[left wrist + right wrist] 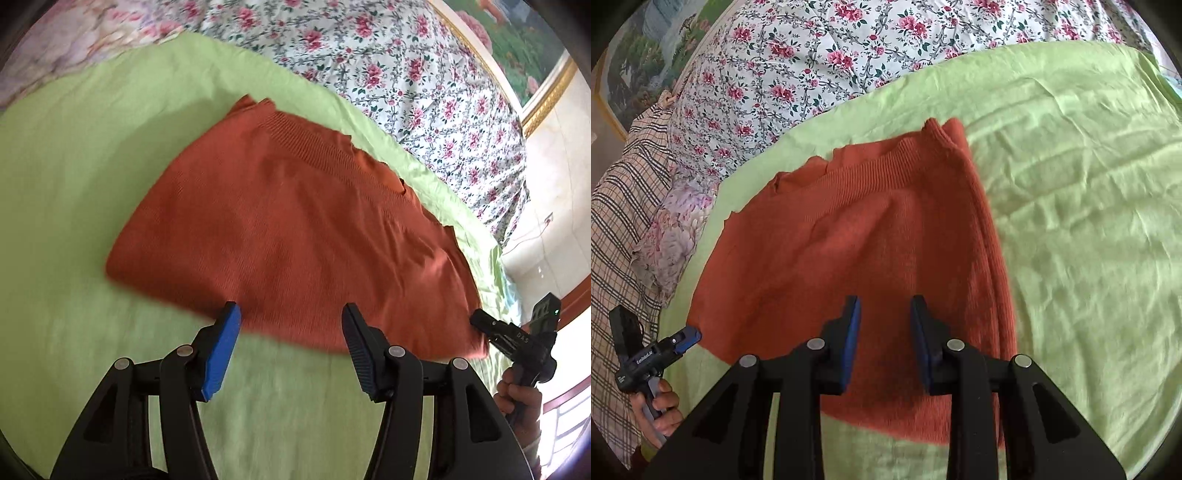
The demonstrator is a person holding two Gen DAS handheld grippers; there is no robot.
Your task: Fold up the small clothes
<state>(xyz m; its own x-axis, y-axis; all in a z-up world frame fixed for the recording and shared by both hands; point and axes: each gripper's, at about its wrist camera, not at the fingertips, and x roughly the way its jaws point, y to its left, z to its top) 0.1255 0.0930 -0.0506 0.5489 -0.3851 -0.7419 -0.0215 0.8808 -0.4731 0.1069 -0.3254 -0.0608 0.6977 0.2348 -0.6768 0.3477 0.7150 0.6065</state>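
One ribbed rust knit garment, folded on wrinkled green sheet.

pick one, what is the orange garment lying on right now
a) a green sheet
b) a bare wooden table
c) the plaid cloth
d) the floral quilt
a: the orange garment lies folded flat on the green sheet, which shows on all sides of it; the floral quilt lies beyond the sheet's far edge, and both grippers, left gripper and right gripper, are open and hold nothing.
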